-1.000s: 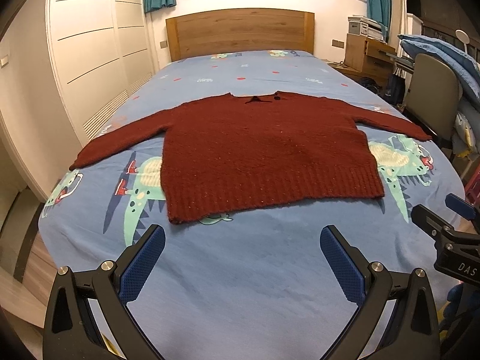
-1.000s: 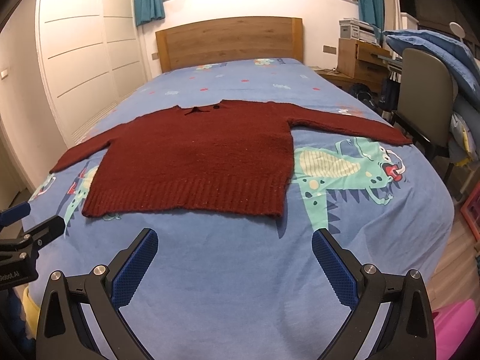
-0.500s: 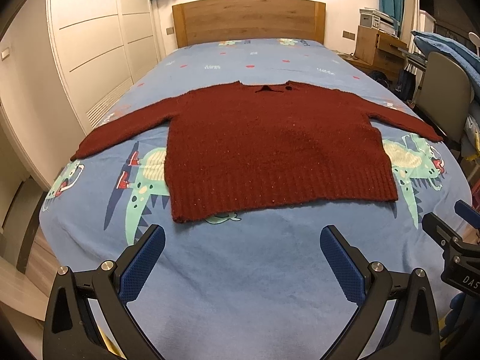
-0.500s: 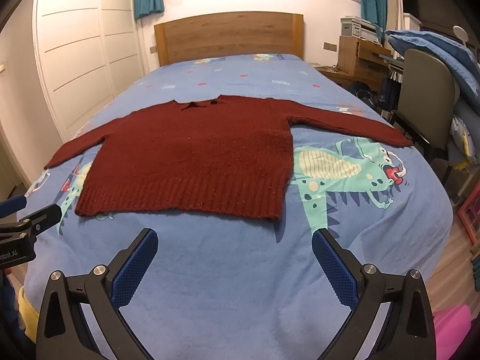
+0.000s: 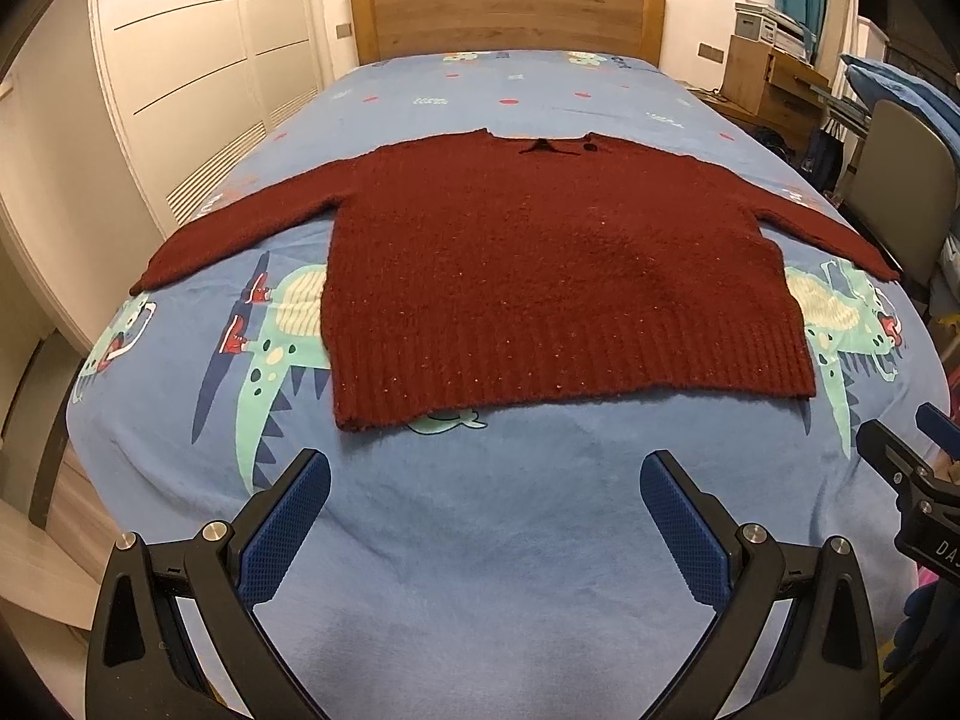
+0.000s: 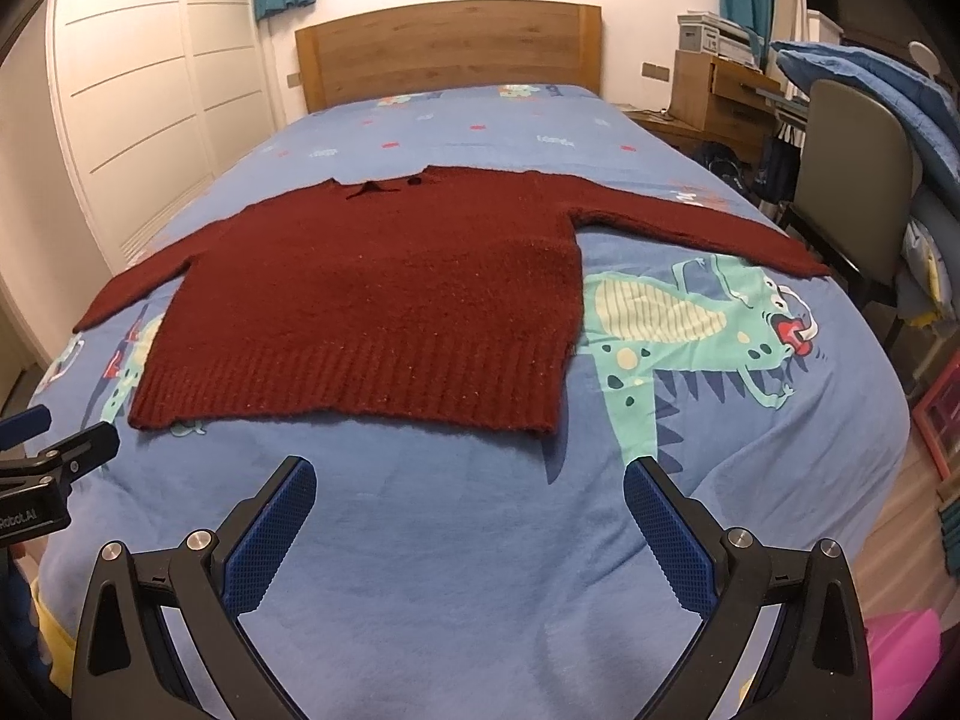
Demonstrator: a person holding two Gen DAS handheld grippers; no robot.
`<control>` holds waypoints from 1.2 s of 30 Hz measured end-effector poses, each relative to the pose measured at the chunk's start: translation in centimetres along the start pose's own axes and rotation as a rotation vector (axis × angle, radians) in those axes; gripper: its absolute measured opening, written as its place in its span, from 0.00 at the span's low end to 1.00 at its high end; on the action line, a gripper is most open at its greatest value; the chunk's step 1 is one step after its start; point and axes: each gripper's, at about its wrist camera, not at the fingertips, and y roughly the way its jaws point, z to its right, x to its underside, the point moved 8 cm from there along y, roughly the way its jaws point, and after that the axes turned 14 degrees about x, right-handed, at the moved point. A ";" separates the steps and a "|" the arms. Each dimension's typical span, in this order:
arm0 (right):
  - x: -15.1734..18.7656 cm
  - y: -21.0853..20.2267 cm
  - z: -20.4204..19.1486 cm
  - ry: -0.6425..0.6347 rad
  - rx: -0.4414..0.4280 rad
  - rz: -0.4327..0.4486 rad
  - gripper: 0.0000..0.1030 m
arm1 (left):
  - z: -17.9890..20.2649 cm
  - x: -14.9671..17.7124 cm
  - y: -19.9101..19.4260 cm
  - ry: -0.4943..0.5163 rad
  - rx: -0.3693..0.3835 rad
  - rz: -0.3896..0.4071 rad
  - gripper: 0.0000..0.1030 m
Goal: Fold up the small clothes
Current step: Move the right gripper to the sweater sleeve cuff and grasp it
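Observation:
A dark red knitted sweater (image 5: 540, 264) lies flat on the bed, sleeves spread out to both sides, ribbed hem toward me. It also shows in the right wrist view (image 6: 384, 294). My left gripper (image 5: 485, 471) is open and empty, hovering over the blue sheet just short of the hem. My right gripper (image 6: 468, 477) is open and empty, also just short of the hem, nearer its right corner. The right gripper's tip shows at the right edge of the left wrist view (image 5: 900, 468).
The bed (image 5: 480, 570) has a blue dinosaur-print sheet and a wooden headboard (image 5: 507, 12). White wardrobe doors (image 5: 180, 72) stand on the left. A chair (image 6: 852, 180), desk and piled blue bedding stand on the right. A pink object (image 6: 900, 660) lies on the floor.
Both grippers have moved forward toward the sweater's hem and tilted down a little; the sweater looms larger. Both stay open. The sweater has not moved.

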 end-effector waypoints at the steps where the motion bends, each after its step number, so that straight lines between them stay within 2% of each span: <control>1: 0.0 0.1 0.0 -0.001 0.000 -0.002 1.00 | -0.1 -0.1 0.0 -0.002 -0.001 0.001 0.99; 10: -1.6 0.9 0.6 0.025 -0.005 -0.004 1.00 | -0.4 -1.0 0.2 -0.004 0.007 0.008 0.99; 20: -6.0 3.6 5.5 0.190 -0.002 0.021 1.00 | -1.0 -3.1 1.0 -0.021 0.009 -0.018 0.99; 28: -9.1 9.7 12.1 0.357 0.003 -0.028 1.00 | -1.9 -5.4 2.3 -0.069 0.018 -0.026 0.99; 32: -10.2 13.5 15.8 0.397 0.036 -0.051 1.00 | -2.7 -6.3 3.0 -0.109 -0.009 -0.013 0.99; 36: -11.0 17.4 19.0 0.478 0.021 -0.095 1.00 | -3.1 -6.6 4.3 -0.118 -0.030 -0.039 0.99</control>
